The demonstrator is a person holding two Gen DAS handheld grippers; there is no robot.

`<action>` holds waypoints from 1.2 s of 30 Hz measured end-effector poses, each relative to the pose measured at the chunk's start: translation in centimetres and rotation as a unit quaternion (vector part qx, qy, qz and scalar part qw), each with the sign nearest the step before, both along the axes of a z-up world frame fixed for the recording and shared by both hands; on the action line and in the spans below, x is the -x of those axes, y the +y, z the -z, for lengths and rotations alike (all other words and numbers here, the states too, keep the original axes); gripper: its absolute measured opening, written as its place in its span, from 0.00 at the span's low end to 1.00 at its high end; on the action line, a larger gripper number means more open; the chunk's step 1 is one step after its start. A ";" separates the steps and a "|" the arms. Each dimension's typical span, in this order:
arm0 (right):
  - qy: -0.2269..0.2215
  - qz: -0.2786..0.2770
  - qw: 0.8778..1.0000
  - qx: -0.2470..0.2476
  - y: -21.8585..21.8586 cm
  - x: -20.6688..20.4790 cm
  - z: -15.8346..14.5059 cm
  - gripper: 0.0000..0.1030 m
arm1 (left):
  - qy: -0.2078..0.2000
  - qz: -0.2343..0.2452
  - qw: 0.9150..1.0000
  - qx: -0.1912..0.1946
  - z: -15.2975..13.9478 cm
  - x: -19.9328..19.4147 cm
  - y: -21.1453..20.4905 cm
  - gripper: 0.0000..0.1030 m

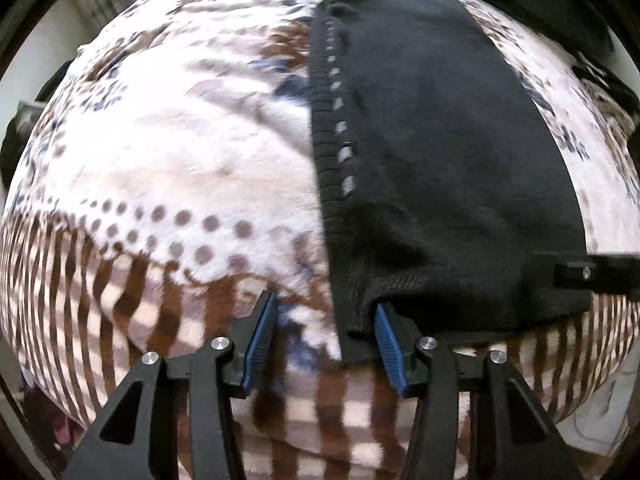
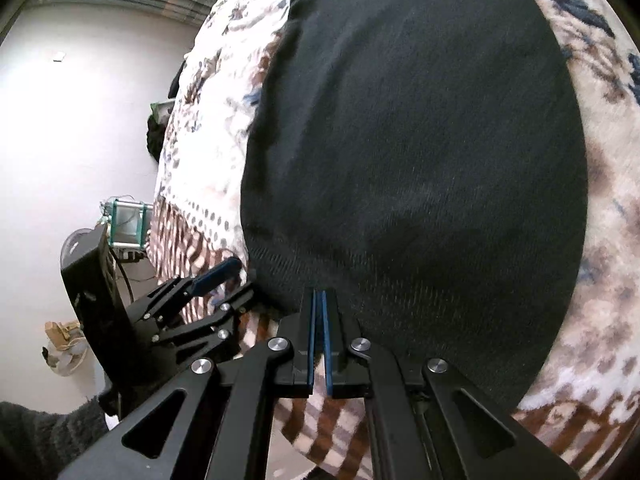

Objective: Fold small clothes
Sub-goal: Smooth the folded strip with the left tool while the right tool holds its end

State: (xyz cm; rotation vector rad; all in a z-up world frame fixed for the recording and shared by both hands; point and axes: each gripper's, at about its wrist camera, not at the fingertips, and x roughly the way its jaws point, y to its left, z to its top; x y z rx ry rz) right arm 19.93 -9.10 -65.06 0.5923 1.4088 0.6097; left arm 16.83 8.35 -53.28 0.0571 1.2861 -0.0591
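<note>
Now a black knit garment (image 1: 440,160) lies flat on a patterned fleece blanket (image 1: 160,140). Left hand-held gripper (image 1: 326,312) stands partly open at the garment's near corner, its right pad tucked under the hem. Right hand-held gripper (image 2: 319,300) is pinched shut on the near hem.

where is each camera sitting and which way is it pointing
Left wrist view: sits on the left tool, looking steeply down at the black garment's near left corner on a patterned blanket; its own jaws are open around that corner.
Right wrist view: sits on the right tool, angled down along the garment; its jaws are shut on the near hem.
Shared: both show the garment and blanket, and each shows the other tool at its edge.
</note>
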 end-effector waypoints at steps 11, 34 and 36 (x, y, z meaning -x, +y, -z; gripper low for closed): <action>0.004 -0.026 1.000 0.015 0.4 0.7 -0.3 0.04 | -0.003 -0.014 0.996 0.087 -0.8 1.1 1.5 0.45; 0.046 0.104 0.993 0.034 -9.5 2.0 -1.7 0.04 | 0.015 -0.104 0.985 0.137 -1.2 2.6 4.9 0.04; 0.062 0.121 0.990 0.022 -10.4 1.9 -1.2 0.04 | 0.016 -0.140 0.974 0.176 -1.9 1.9 6.0 0.10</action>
